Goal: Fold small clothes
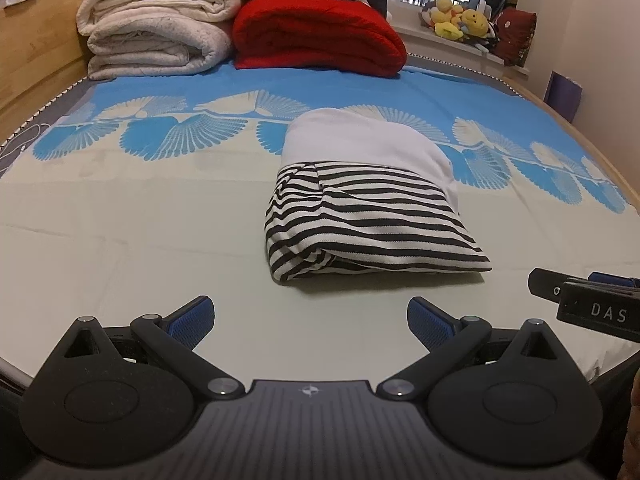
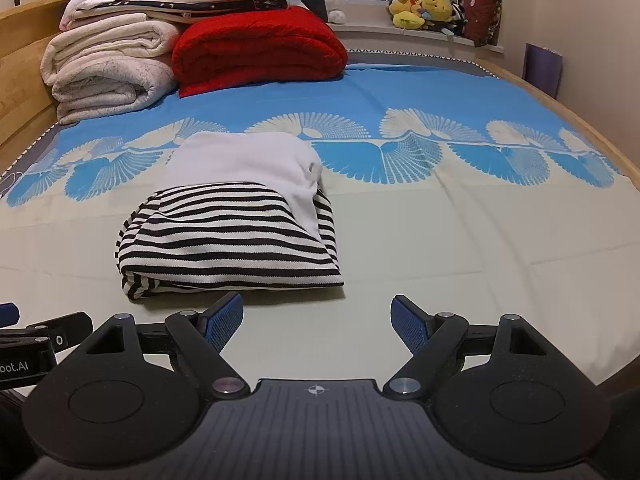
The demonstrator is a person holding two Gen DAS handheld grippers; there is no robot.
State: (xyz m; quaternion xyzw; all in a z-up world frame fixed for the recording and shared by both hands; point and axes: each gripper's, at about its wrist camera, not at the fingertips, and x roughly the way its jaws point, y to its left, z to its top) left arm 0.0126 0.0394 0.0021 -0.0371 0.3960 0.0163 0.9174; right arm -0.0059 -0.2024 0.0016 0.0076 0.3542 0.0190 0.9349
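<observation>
A small garment (image 1: 368, 208), black-and-white striped with a plain white part on top, lies folded into a compact bundle on the bed sheet (image 1: 140, 232). It also shows in the right wrist view (image 2: 228, 224), left of centre. My left gripper (image 1: 310, 320) is open and empty, just in front of the bundle's near edge. My right gripper (image 2: 316, 320) is open and empty, in front of the bundle's near right corner. The right gripper's body shows at the right edge of the left wrist view (image 1: 592, 304).
Folded cream blankets (image 1: 156, 32) and a red blanket (image 1: 316, 36) are stacked at the bed's far left. A wooden bed frame (image 2: 24, 80) runs along the left. Plush toys (image 2: 424, 10) sit on the windowsill. A purple box (image 2: 542, 66) stands by the right wall.
</observation>
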